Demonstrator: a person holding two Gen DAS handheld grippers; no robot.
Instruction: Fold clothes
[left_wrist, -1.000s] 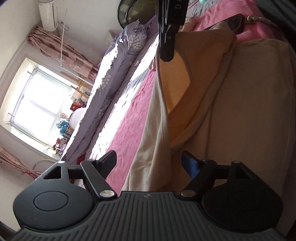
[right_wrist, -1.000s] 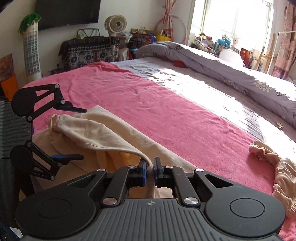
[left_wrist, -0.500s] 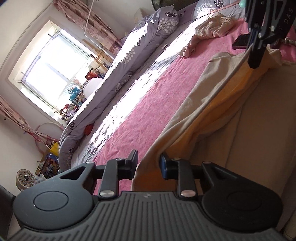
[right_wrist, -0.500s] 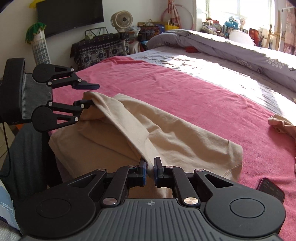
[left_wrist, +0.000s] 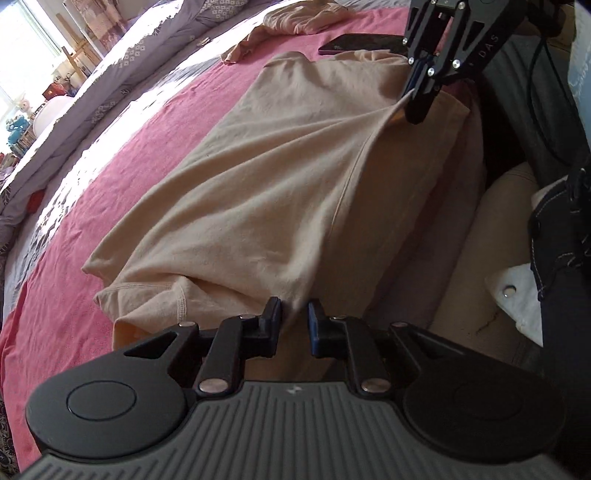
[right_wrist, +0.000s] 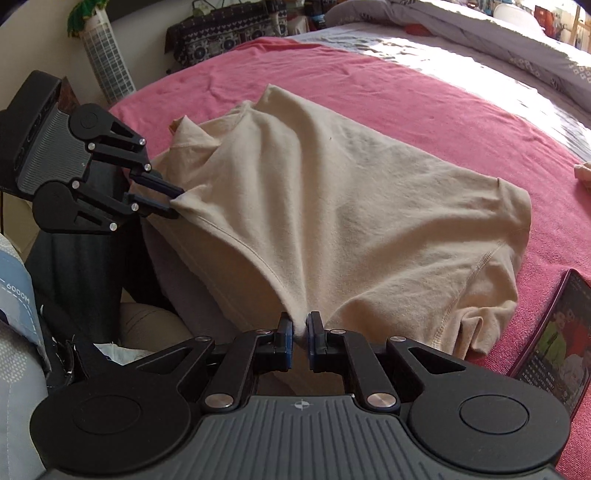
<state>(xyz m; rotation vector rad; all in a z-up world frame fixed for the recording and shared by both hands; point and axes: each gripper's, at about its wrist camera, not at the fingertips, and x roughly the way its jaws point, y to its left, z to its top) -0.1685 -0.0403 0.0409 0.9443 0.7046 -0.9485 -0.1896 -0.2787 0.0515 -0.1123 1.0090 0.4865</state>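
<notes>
Beige shirt (right_wrist: 332, 192) doubled over on bed (right_wrist: 424, 99); left tongs (left_wrist: 294, 314) and right tongs (right_wrist: 300, 332) clamping its near hem; further folds outstanding.

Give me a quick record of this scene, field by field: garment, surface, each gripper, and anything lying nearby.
garment: beige shirt, spread on the bed, near edge lifted
surface: pink bedspread
left gripper: jaws shut on the shirt's edge
right gripper: jaws shut on the shirt's edge
nearby: phone beside the shirt; second beige garment farther up the bed
</notes>
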